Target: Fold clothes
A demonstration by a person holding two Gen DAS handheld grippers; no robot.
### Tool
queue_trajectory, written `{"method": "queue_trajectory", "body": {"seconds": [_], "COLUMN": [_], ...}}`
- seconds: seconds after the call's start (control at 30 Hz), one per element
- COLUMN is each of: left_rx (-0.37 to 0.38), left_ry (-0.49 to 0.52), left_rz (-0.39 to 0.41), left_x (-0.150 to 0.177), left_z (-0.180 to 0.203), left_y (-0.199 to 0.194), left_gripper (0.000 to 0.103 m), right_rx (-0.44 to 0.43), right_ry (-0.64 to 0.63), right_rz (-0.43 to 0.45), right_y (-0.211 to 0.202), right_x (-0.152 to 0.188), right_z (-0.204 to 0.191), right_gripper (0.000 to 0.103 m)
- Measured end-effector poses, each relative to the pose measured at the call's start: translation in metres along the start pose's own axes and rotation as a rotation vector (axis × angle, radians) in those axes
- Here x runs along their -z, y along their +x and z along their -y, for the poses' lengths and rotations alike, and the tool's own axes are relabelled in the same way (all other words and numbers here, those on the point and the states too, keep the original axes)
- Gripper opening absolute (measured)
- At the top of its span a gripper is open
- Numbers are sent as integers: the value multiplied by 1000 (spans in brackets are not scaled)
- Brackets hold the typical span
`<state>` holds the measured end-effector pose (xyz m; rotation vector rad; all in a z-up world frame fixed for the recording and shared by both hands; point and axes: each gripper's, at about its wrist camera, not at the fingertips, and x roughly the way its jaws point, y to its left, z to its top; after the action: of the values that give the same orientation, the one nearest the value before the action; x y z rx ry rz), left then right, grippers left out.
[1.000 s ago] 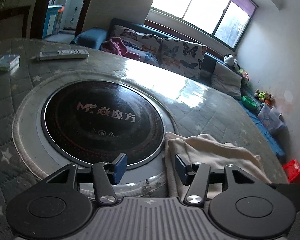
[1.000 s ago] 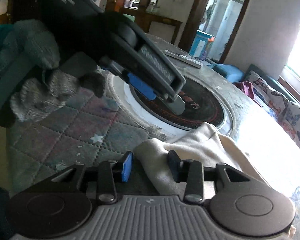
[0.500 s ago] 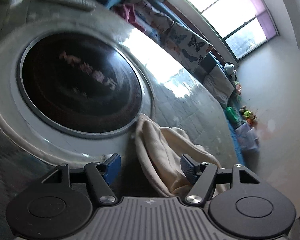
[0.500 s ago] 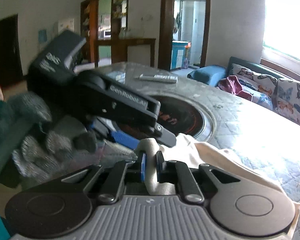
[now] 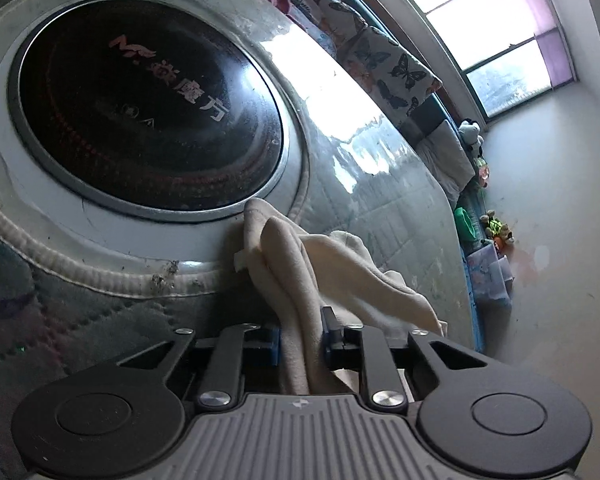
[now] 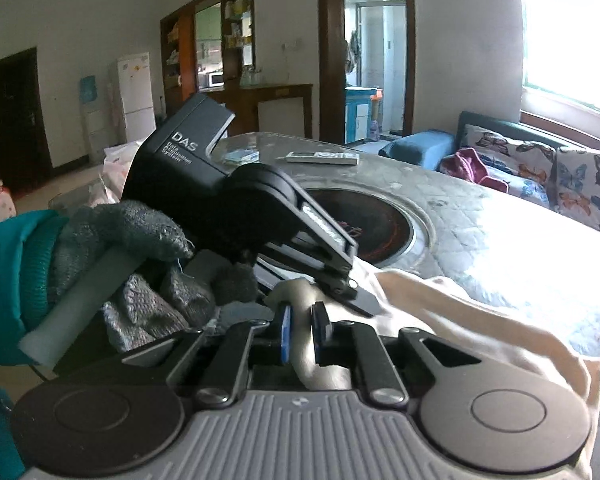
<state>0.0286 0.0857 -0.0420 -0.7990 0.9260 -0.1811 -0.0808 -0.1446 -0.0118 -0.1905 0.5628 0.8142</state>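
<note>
My left gripper (image 5: 300, 342) and right gripper (image 6: 299, 332) each pinch the cream garment's (image 5: 332, 264) bunched edge side by side, so I can lift it off the desk (image 5: 400, 216).

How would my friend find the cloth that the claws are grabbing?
Look at the big round table with the black glass circle in its middle. Right beside that circle's rim lies a bunched cream cloth, soft and pale, the only thing pinched by both claws.

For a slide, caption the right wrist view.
Right gripper and left gripper both pinch the cream garment beside the table's inset cooktop.
</note>
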Motion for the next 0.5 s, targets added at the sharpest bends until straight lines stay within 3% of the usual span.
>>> {"method": "queue_trajectory", "body": {"seconds": [0.1, 0.3, 0.43, 0.5], "left_rx": [-20, -46, -56, -63], "left_ry": [44, 114, 132, 142], "left_rz": [8, 19, 21, 24], "left_x": [1, 3, 3, 3], "left_z": [5, 13, 16, 18], "left_y": [-1, -1, 0, 1], "left_gripper": [20, 20, 20, 20], "right_rx": [64, 279, 376, 397], "right_ry": [48, 157, 279, 345], "right_rz": [14, 1, -19, -20], "right_y": [-18, -43, -49, -49], "right_x": [5, 18, 33, 44], "right_z": [19, 83, 132, 154], "right_gripper": [14, 17, 27, 37]}}
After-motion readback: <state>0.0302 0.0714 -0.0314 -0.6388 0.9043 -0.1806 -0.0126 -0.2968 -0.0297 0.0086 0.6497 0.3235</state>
